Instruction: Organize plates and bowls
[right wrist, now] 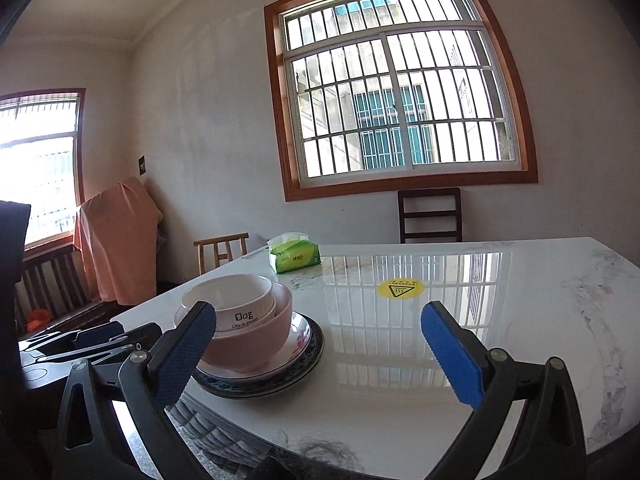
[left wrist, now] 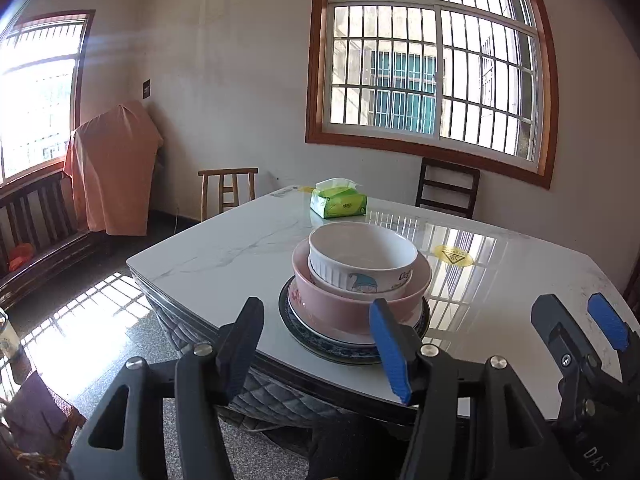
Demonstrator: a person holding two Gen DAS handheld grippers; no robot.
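Note:
A white bowl (left wrist: 362,256) sits nested in a pink bowl (left wrist: 348,306). Both rest on a floral plate stacked on a blue-rimmed plate (left wrist: 340,350) near the table's front edge. My left gripper (left wrist: 316,348) hangs just in front of this stack, open, with nothing between its pads. In the right wrist view the white bowl (right wrist: 236,300), pink bowl (right wrist: 256,340) and plates (right wrist: 298,362) stand at the left. My right gripper (right wrist: 320,356) is wide open over bare tabletop to the right of them, holding nothing. It also shows at the right (left wrist: 576,320).
The marble table (left wrist: 224,248) carries a green tissue pack (left wrist: 338,202) at the back and a yellow sticker (left wrist: 453,256). A light wooden chair (left wrist: 228,192) and a dark chair (left wrist: 448,188) stand behind it. An orange cloth (left wrist: 114,168) covers something by the left window.

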